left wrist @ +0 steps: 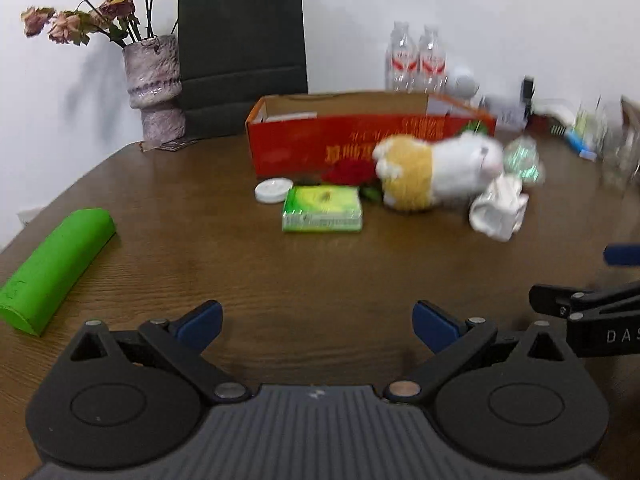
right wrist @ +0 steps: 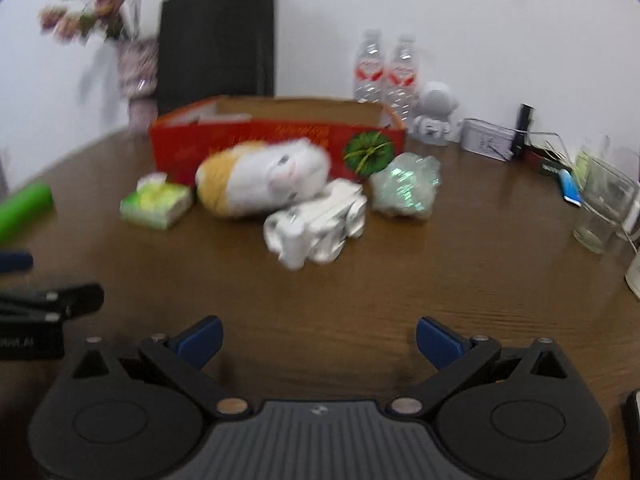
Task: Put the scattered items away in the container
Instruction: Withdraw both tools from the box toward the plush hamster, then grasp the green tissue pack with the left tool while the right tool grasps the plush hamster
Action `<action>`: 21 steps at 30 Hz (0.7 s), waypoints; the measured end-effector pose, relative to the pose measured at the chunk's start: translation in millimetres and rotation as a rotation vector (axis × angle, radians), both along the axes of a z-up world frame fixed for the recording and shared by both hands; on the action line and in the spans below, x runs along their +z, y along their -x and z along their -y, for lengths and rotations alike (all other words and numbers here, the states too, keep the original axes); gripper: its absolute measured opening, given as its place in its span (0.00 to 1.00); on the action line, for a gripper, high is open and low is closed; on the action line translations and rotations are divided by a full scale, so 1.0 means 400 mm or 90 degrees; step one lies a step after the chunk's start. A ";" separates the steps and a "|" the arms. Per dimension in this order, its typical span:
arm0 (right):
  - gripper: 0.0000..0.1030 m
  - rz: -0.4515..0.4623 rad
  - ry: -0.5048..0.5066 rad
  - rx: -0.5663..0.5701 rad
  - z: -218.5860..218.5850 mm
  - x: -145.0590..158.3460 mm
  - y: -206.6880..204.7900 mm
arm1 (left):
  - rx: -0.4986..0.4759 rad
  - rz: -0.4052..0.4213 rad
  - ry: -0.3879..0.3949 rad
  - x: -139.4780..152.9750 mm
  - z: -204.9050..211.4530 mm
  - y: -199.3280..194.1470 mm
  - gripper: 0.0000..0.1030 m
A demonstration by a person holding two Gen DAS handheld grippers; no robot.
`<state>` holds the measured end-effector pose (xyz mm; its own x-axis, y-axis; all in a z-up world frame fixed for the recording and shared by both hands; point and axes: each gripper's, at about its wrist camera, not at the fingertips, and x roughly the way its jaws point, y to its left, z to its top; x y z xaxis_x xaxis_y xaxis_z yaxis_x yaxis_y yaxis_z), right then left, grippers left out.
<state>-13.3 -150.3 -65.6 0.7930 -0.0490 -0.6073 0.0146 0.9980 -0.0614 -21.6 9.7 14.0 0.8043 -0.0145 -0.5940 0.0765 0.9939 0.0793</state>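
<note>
An open red cardboard box (left wrist: 320,140) (right wrist: 256,140) stands at the back of the brown table. In front of it lie a white-and-yellow plush toy (left wrist: 432,170) (right wrist: 260,180), a green tissue pack (left wrist: 322,208) (right wrist: 156,204), a white toy (left wrist: 498,210) (right wrist: 316,224), a shiny green wrapped item (left wrist: 522,160) (right wrist: 404,188), a white round lid (left wrist: 273,190) and a red flower (left wrist: 348,172). A green case (left wrist: 52,272) (right wrist: 22,208) lies at the left. My left gripper (left wrist: 318,320) and my right gripper (right wrist: 318,336) are both open and empty, well short of the items.
A vase of dried roses (left wrist: 154,88) and a black paper bag (left wrist: 242,52) stand behind the box. Two water bottles (right wrist: 386,72), a white astronaut figure (right wrist: 434,114), a glass (right wrist: 604,208) and small clutter fill the back right.
</note>
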 end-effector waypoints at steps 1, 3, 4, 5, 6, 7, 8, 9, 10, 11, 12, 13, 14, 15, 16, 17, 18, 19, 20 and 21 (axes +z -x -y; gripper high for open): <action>1.00 -0.003 0.006 0.004 -0.008 -0.003 -0.002 | -0.004 -0.004 0.004 -0.002 -0.001 0.001 1.00; 1.00 -0.004 0.007 0.017 -0.019 -0.003 -0.003 | -0.016 -0.012 0.004 -0.007 0.000 0.002 1.00; 1.00 -0.005 0.005 0.021 -0.022 -0.003 -0.004 | -0.021 -0.023 0.002 -0.011 0.004 -0.002 1.00; 1.00 -0.007 0.000 0.023 -0.022 -0.002 -0.005 | -0.022 -0.029 0.007 -0.013 0.006 -0.005 1.00; 1.00 -0.010 -0.008 0.024 -0.018 -0.001 -0.007 | -0.022 -0.032 0.014 -0.016 0.004 -0.005 1.00; 1.00 -0.016 -0.024 0.023 -0.012 -0.002 -0.011 | -0.020 -0.036 0.021 -0.018 0.001 -0.005 1.00; 1.00 -0.021 -0.042 0.023 0.000 -0.005 -0.012 | -0.019 -0.038 0.026 -0.021 -0.001 -0.006 1.00; 1.00 -0.023 -0.051 0.021 0.008 -0.007 -0.014 | -0.017 -0.040 0.031 -0.022 -0.003 -0.007 1.00; 1.00 -0.023 -0.049 0.018 0.009 -0.006 -0.016 | -0.016 -0.041 0.035 -0.022 -0.005 -0.007 1.00; 1.00 -0.023 -0.047 0.018 0.007 -0.006 -0.015 | -0.015 -0.042 0.036 -0.021 -0.004 -0.006 1.00; 1.00 -0.023 -0.047 0.018 0.007 -0.006 -0.015 | -0.014 -0.041 0.036 -0.020 -0.002 -0.006 1.00; 1.00 -0.024 -0.048 0.017 0.007 -0.006 -0.016 | -0.014 -0.041 0.035 -0.020 0.000 -0.006 1.00; 1.00 -0.024 -0.049 0.016 0.007 -0.007 -0.016 | -0.013 -0.041 0.035 -0.019 0.001 -0.006 1.00; 1.00 -0.024 -0.048 0.016 0.007 -0.007 -0.016 | -0.013 -0.041 0.035 -0.019 0.002 -0.006 1.00; 1.00 -0.024 -0.049 0.016 0.006 -0.006 -0.016 | -0.013 -0.041 0.035 -0.019 0.002 -0.006 1.00; 1.00 -0.025 -0.049 0.016 0.005 -0.006 -0.016 | -0.014 -0.040 0.034 -0.019 0.002 -0.007 1.00; 1.00 -0.025 -0.049 0.016 0.005 -0.006 -0.016 | -0.017 -0.036 0.033 -0.016 0.002 -0.010 1.00; 1.00 -0.025 -0.048 0.015 0.005 -0.006 -0.016 | -0.022 -0.023 0.032 -0.009 0.002 -0.016 1.00; 1.00 -0.025 -0.048 0.015 0.005 -0.006 -0.016 | -0.031 0.001 0.029 0.005 0.001 -0.030 1.00; 1.00 -0.025 -0.048 0.015 0.006 -0.006 -0.017 | -0.035 0.029 0.024 0.023 0.000 -0.050 1.00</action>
